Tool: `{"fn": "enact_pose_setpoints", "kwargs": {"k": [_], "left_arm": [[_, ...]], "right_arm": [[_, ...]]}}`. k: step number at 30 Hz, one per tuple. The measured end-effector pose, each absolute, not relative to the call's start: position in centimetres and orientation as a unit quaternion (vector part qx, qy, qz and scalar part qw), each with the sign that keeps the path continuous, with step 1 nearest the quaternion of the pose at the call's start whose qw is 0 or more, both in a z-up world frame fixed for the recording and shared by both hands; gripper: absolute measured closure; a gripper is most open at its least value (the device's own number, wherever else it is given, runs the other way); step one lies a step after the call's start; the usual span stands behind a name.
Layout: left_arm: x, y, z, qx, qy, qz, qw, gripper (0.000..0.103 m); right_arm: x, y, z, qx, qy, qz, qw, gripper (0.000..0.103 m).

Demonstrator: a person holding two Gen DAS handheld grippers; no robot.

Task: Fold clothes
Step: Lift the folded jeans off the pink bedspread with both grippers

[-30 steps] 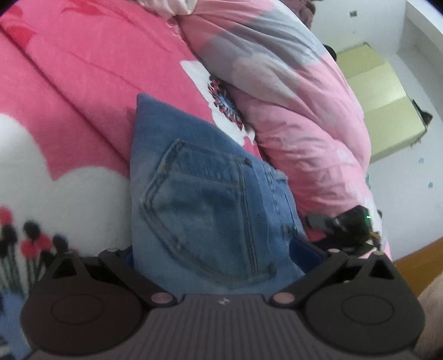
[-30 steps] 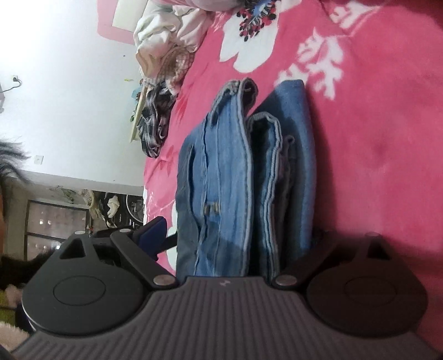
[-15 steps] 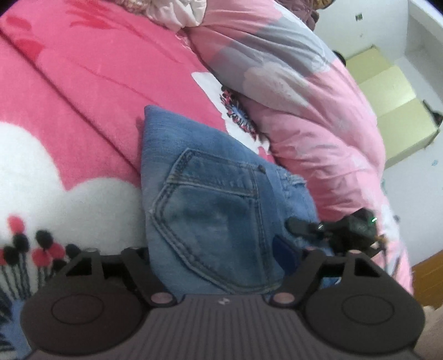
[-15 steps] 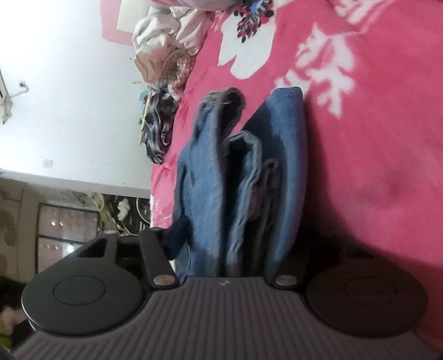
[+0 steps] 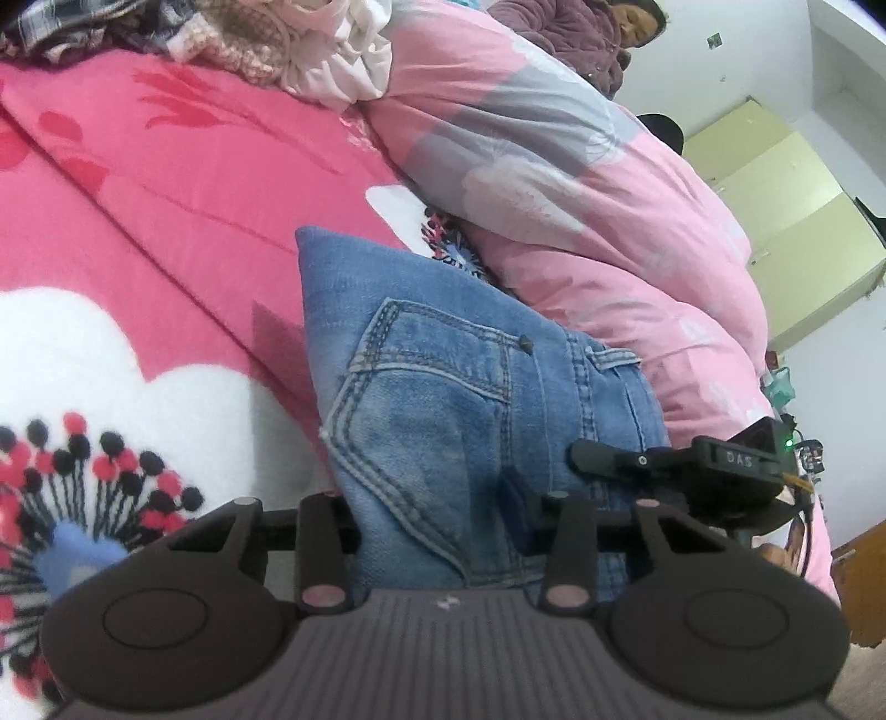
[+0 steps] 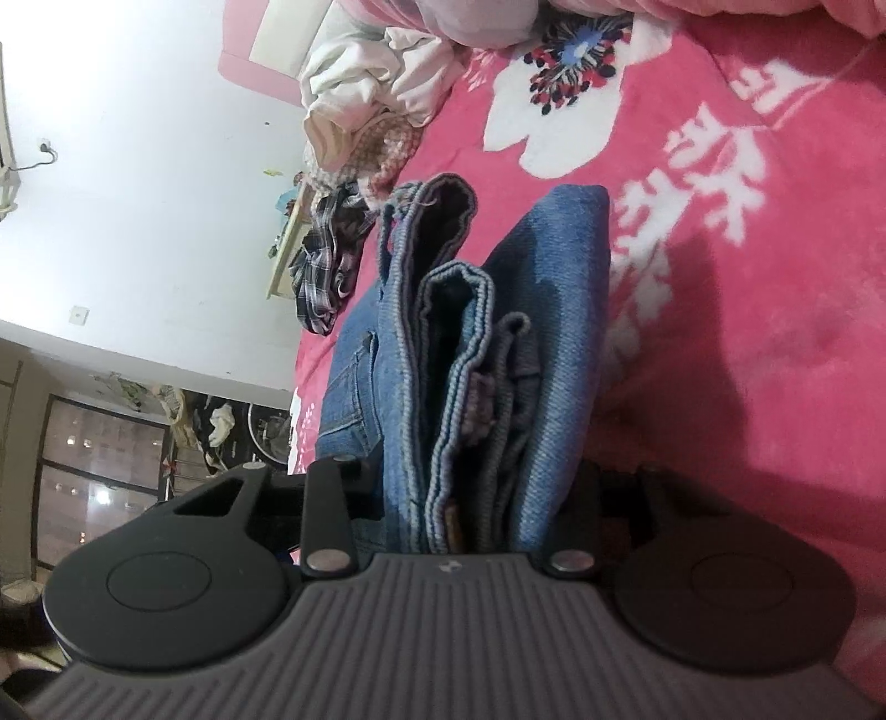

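Nearest each lens, black two-finger tools clamped around one folded bundle of blue denim jeans [image 5: 443, 421]: left gripper [image 5: 443, 545] closing on the pocket end, jaws narrowed with the cloth pressed between them; right gripper [image 6: 459, 518] closing likewise on the stacked layered edge of the same bundle [image 6: 476, 354], several thicknesses of denim squeezed between its fingers. Seen also from the left wrist, the other tool's black finger reaching in at the far side of the jeans. Under and just beyond the bundle, a bright pink fleece blanket with white flowers [image 5: 183, 183], spread across the bed; bundle apparently lifted a little off it (a shadow on the pink below, in the right wrist view), though hard to say for certain. Judged by the neat stack of layers, folding of this pair looks finished, only carrying and setting down left. Farther off, a puffy pale pink and grey quilt [image 5: 581, 183] lying along one side, just beside the jeans. Farthest, at the head of the bed, a loose heap of white, knitted and plaid garments [image 6: 360, 133], unfolded and well apart from the jeans: probably the remaining work. Beyond that, a white wall [image 6: 138, 194] and a seated person [image 5: 581, 33] behind the quilt.
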State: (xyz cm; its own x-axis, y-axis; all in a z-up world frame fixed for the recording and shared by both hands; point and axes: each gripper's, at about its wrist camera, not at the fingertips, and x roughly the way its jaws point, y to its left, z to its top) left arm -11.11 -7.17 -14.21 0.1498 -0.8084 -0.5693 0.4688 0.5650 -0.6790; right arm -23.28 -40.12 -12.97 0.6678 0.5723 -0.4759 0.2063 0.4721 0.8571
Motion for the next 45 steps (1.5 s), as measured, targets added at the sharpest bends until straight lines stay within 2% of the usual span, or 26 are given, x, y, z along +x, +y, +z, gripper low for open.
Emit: {"fn": "enact_pose_setpoints", "kwargs": {"k": [19,29,38,45], "left_arm": [[-11.2,-6.5,-2.1,-0.192,0.4,-0.427,0.788,0.061],[-10.1,-5.7,8.8,-0.192,0.32,-0.411,0.832,0.061],[-11.9,1.6,19.6,-0.218,0.236,-0.373,0.87,0.061],[-18.6,9.6,25.2,-0.205,0.191,-0.29,0.915,0.059]], "right_arm": [[-20.7,-39.3,-1.2,0.454,0.348,0.168,0.803,0.065],[-16.0,-38.4,9.7,0.397,0.317,0.214,0.834,0.065],[-12.0,-32.5,20.2,0.344,0.271,0.29,0.851,0.065],[-10.4,-24.5,23.5,0.343,0.27,0.383,0.814,0.065]]}}
